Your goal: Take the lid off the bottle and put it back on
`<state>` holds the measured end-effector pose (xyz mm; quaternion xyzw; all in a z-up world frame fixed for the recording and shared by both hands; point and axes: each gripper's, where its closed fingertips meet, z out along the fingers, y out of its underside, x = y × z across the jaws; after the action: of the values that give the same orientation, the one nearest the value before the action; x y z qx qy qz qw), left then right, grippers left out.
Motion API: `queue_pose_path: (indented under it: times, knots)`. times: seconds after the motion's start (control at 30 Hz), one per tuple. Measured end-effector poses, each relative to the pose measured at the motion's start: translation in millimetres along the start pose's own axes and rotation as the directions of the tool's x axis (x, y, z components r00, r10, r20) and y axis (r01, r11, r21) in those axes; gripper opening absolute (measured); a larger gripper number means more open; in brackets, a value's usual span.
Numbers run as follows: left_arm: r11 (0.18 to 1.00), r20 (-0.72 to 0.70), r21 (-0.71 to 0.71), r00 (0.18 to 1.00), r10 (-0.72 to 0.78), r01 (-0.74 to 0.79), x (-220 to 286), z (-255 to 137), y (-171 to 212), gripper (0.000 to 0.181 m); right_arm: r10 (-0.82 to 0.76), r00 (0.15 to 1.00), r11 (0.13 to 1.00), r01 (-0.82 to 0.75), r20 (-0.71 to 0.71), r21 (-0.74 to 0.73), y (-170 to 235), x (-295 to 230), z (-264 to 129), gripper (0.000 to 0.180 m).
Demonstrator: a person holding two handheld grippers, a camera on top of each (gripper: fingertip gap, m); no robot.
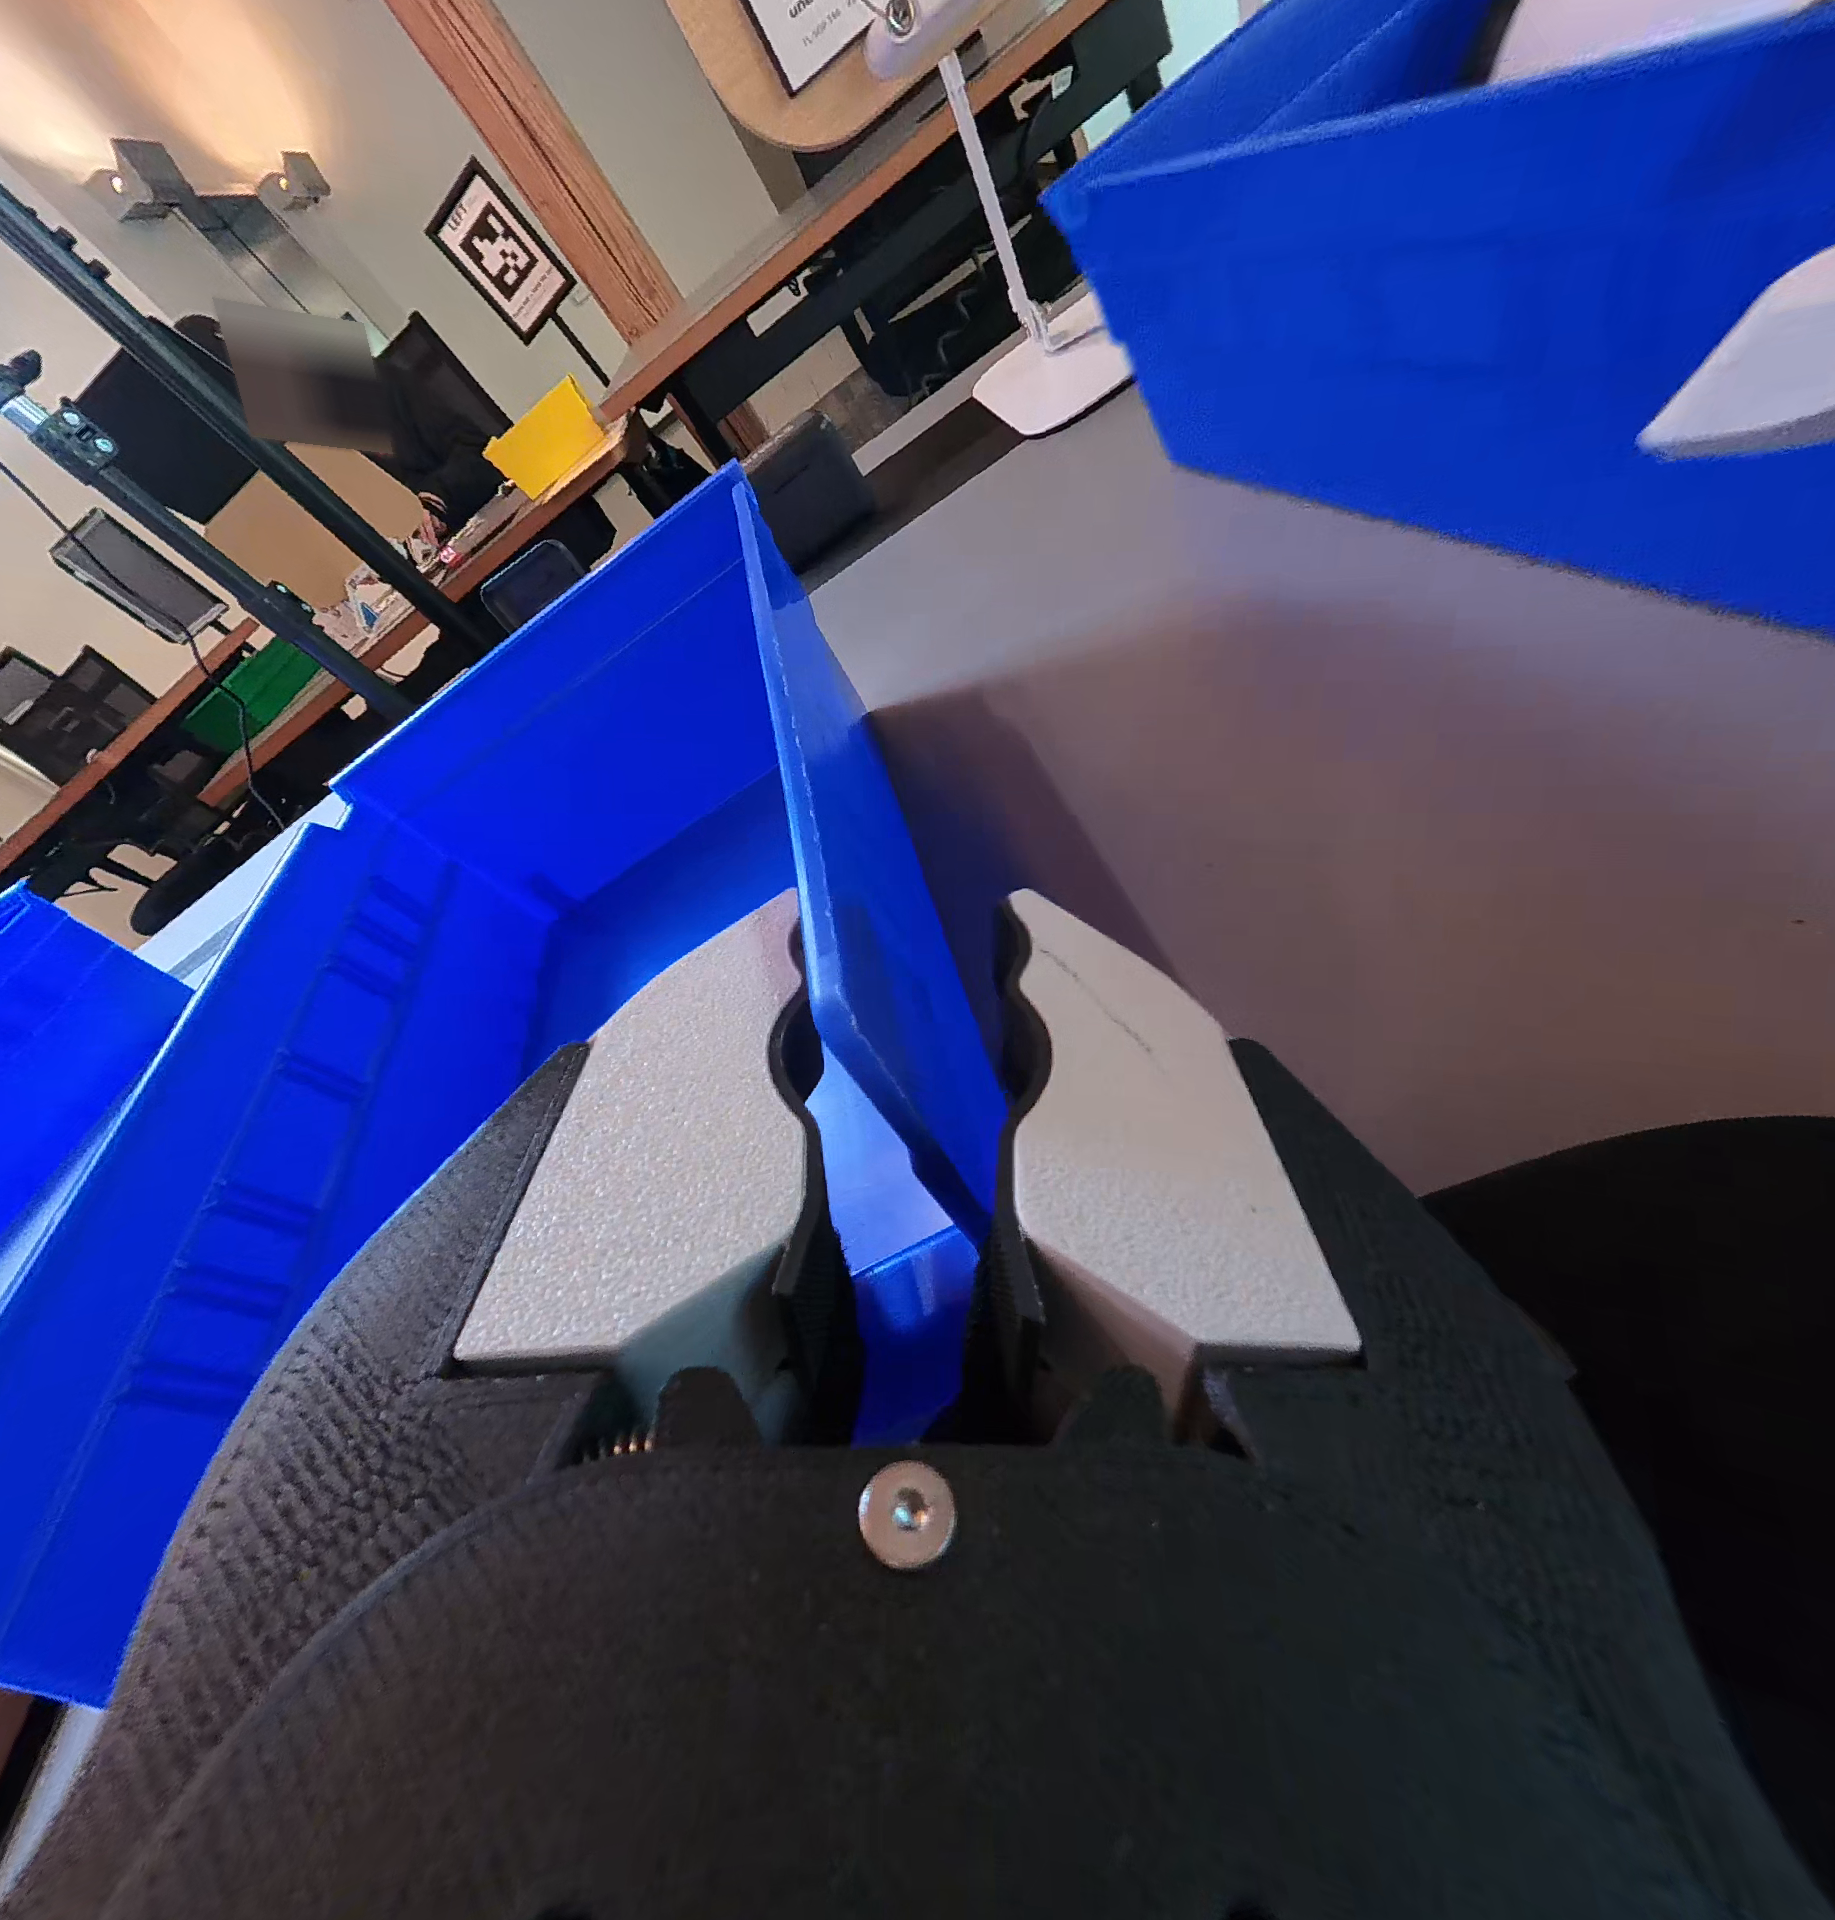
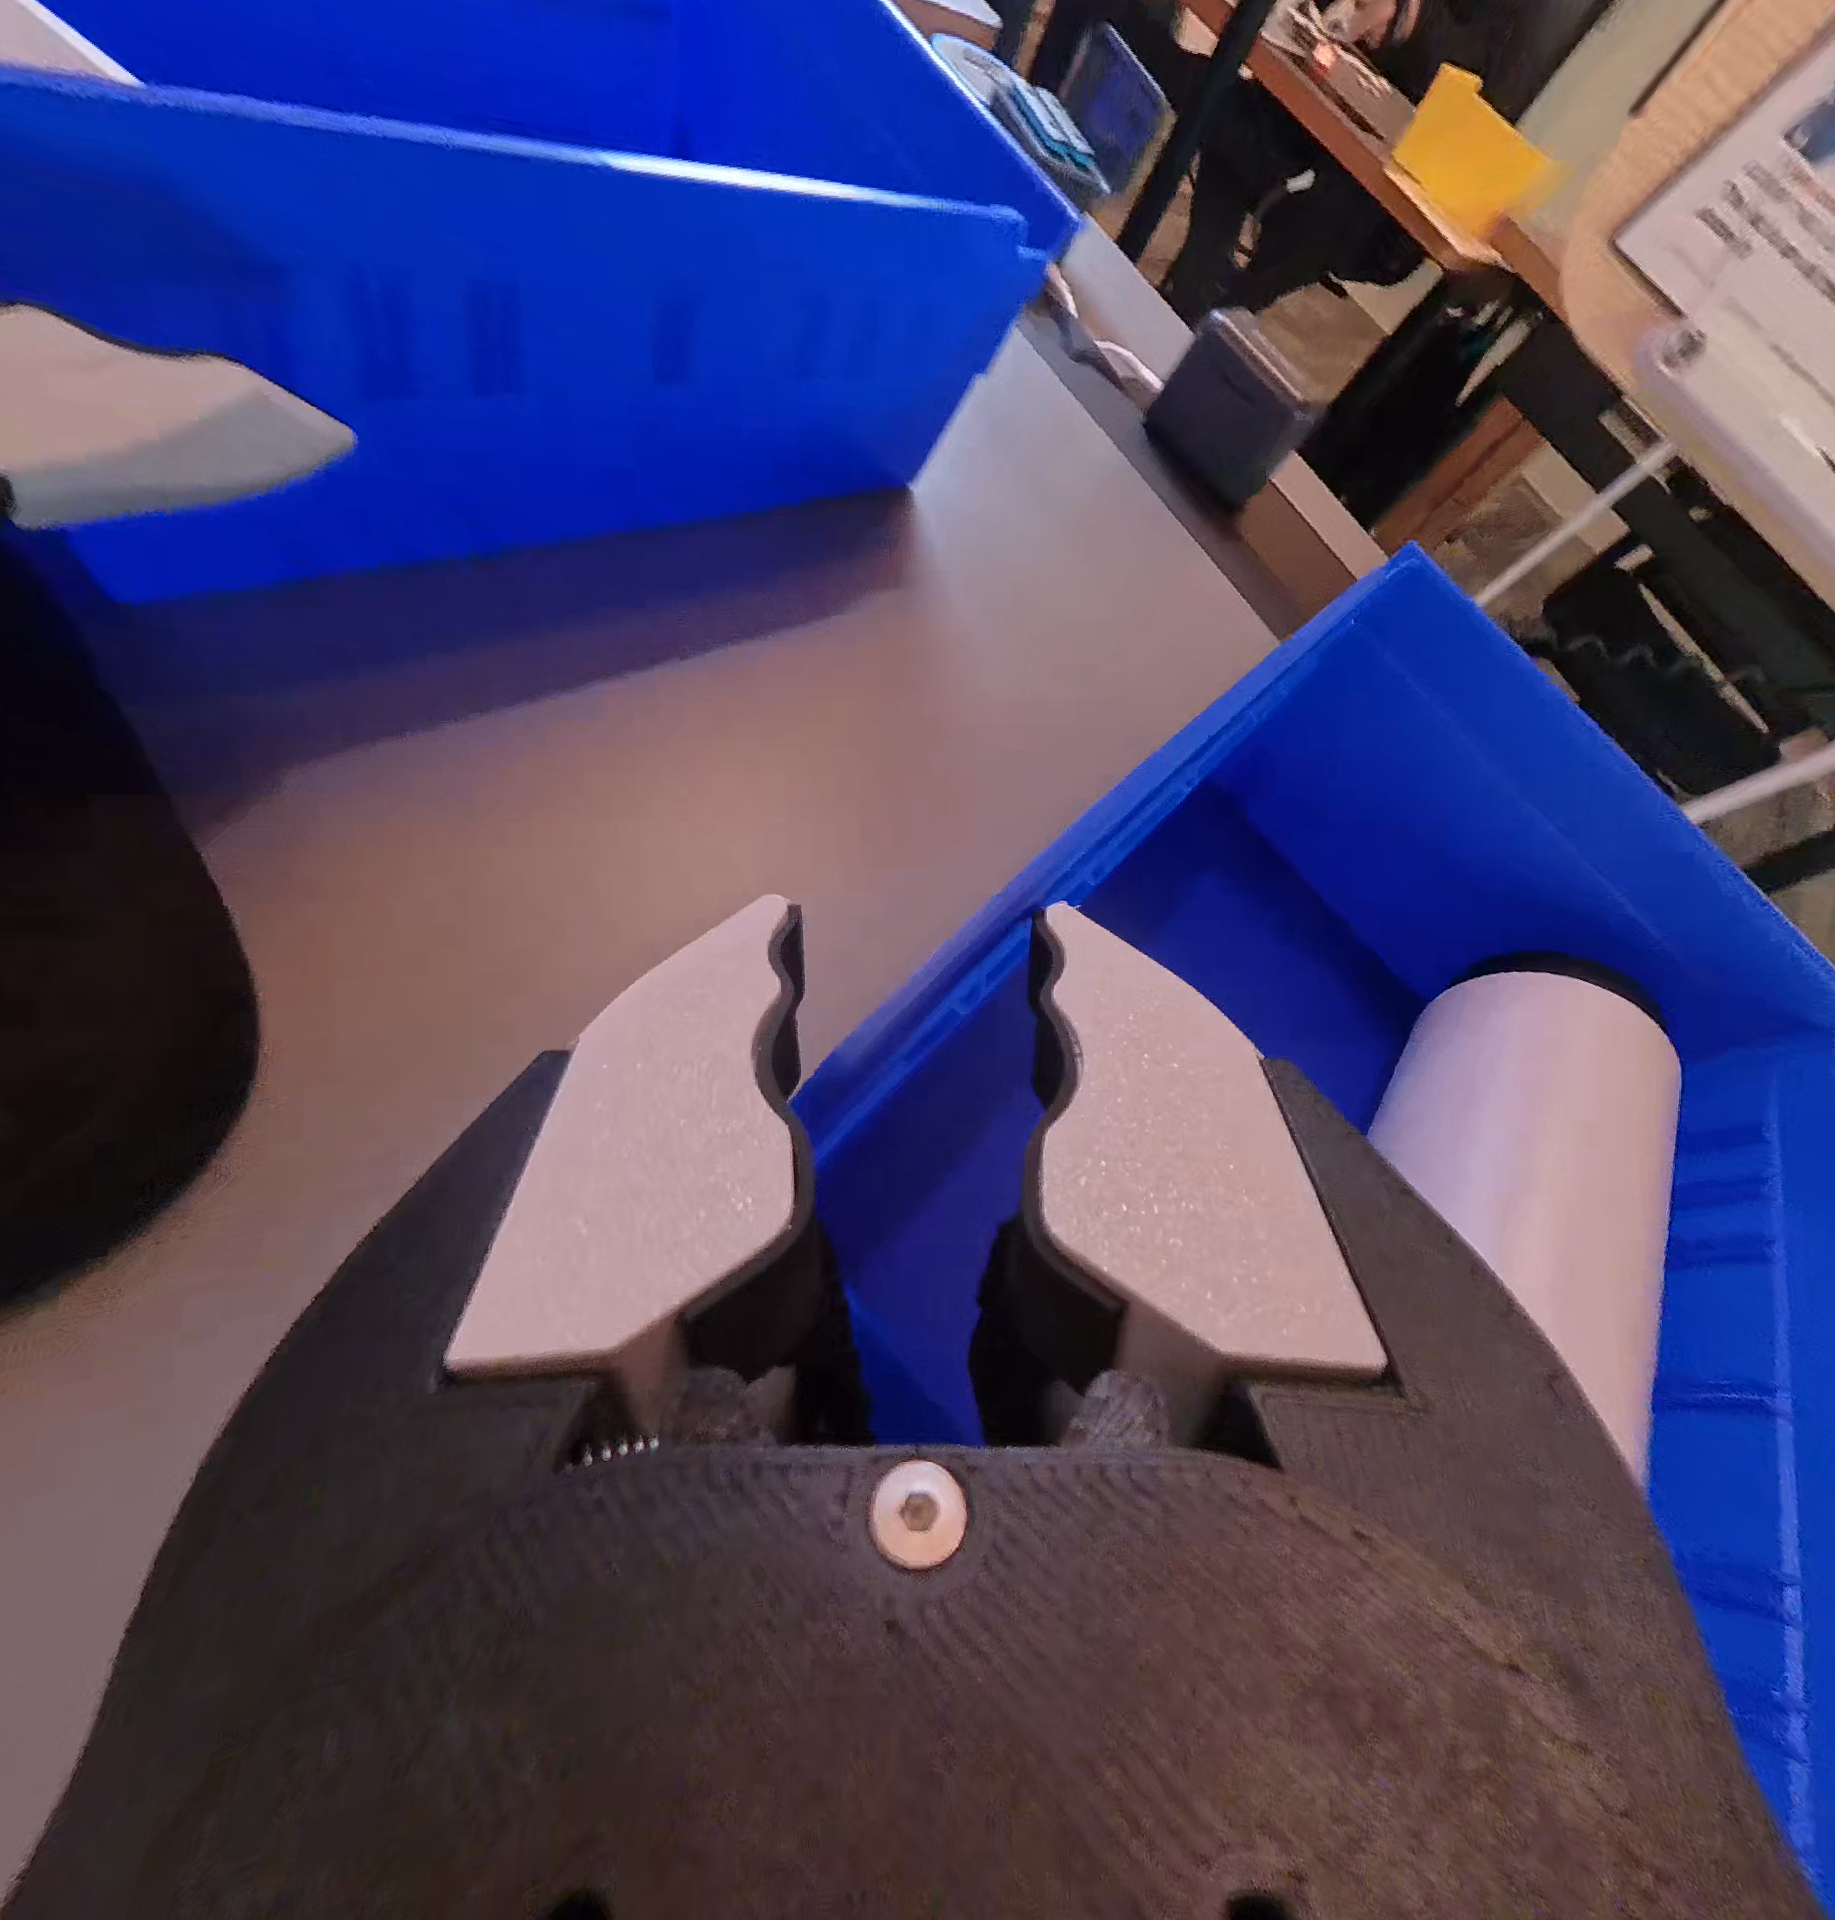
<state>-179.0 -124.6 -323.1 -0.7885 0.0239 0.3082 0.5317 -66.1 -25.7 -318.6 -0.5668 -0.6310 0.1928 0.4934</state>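
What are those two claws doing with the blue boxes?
A person is holding one claw in each hand over a grey table. The left claw has the wall of a blue bin between its fingers. The right claw straddles the wall of another blue bin. A white bottle lies on its side in that bin, its dark lid end against the far wall. Neither claw touches the bottle yet.

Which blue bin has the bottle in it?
The blue bin by the right claw; the pale bottle lies on its side there. The far bin shows none.
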Motion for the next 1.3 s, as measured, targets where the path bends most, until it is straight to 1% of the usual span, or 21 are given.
queue_pose_path:
  times: [0.13, 0.2, 0.27, 0.33, 0.37, 0.43, 0.5, 0.57, 0.63, 0.7, 0.77, 0.9, 1.03, 1.13, 1.17, 1.2, 1.23, 1.27, 1.3]
  knots:
    - [0.999, -0.015, 0.04, 1.0, -0.005, 0.006, 1, -4, -5, 0.045, -0.043, 0.997, 0.998, 0.041, 0.061, 0.041, -20, -23, 15, 0.043]
    - [0.995, -0.042, 0.096, 0.999, -0.027, 0.031, 1, -9, -12, 0.054, -0.06, 0.994, 0.996, 0.054, 0.089, 0.075, -29, -34, 21, 0.043]
    - [0.975, -0.104, 0.189, 0.99, -0.094, 0.113, -1, -20, -25, 0.064, -0.087, 0.99, 0.991, 0.075, 0.108, 0.114, -37, -45, 26, 0.044]
    - [0.92, -0.173, 0.301, 0.963, -0.207, 0.252, -14, -37, -42, 0.073, -0.116, 0.986, 0.984, 0.098, 0.118, 0.15, -43, -53, 30, 0.045]
    - [0.884, -0.183, 0.352, 0.949, -0.258, 0.308, -28, -47, -48, 0.075, -0.129, 0.984, 0.981, 0.108, 0.122, 0.164, -45, -57, 32, 0.046]
    - [0.832, -0.119, 0.43, 0.936, -0.331, 0.349, -70, -63, -48, 0.077, -0.141, 0.981, 0.976, 0.115, 0.134, 0.186, -50, -64, 34, 0.046]
    - [0.826, 0.028, 0.46, 0.924, -0.381, 0.326, -118, -76, -31, 0.077, -0.141, 0.978, 0.972, 0.107, 0.155, 0.207, -55, -70, 38, 0.046]
    - [0.84, 0.147, 0.429, 0.892, -0.428, 0.333, -158, -82, 0, 0.081, -0.138, 0.978, 0.97, 0.101, 0.157, 0.222, -59, -73, 42, 0.046]
    - [0.847, 0.213, 0.376, 0.854, -0.474, 0.376, -183, -83, 35, 0.088, -0.143, 0.976, 0.968, 0.103, 0.165, 0.229, -62, -74, 45, 0.046]
    - [0.852, 0.247, 0.31, 0.829, -0.501, 0.422, -194, -82, 67, 0.094, -0.154, 0.973, 0.965, 0.111, 0.173, 0.237, -63, -75, 47, 0.045]
    - [0.857, 0.252, 0.257, 0.824, -0.506, 0.448, -194, -79, 88, 0.096, -0.166, 0.968, 0.962, 0.117, 0.187, 0.248, -65, -76, 49, 0.045]
    - [0.863, 0.21, 0.186, 0.839, -0.501, 0.469, -186, -72, 105, 0.096, -0.186, 0.957, 0.953, 0.12, 0.225, 0.277, -70, -80, 55, 0.044]
    - [0.854, 0.17, 0.165, 0.839, -0.517, 0.493, -184, -72, 107, 0.093, -0.224, 0.937, 0.94, 0.135, 0.267, 0.313, -76, -85, 61, 0.044]
    - [0.859, 0.169, 0.145, 0.843, -0.511, 0.491, -181, -71, 109, 0.091, -0.23, 0.928, 0.931, 0.123, 0.292, 0.343, -79, -87, 61, 0.043]
    - [0.862, 0.181, 0.144, 0.843, -0.506, 0.486, -182, -71, 110, 0.091, -0.22, 0.936, 0.927, 0.113, 0.274, 0.358, -81, -86, 59, 0.046]
    - [0.866, 0.195, 0.142, 0.845, -0.499, 0.479, -183, -71, 111, 0.091, -0.203, 0.952, 0.912, 0.098, 0.23, 0.399, -89, -82, 54, 0.061]
    - [0.872, 0.206, 0.137, 0.847, -0.49, 0.47, -183, -71, 111, 0.09, -0.195, 0.966, 0.883, 0.097, 0.172, 0.458, -100, -79, 46, 0.072]
    - [0.876, 0.212, 0.128, 0.85, -0.482, 0.465, -183, -70, 112, 0.088, -0.186, 0.978, 0.844, 0.109, 0.097, 0.525, -112, -74, 34, 0.075]
    - [0.88, 0.217, 0.114, 0.853, -0.475, 0.461, -182, -68, 114, 0.085, -0.182, 0.983, 0.799, 0.134, 0.023, 0.586, -124, -71, 22, 0.071]
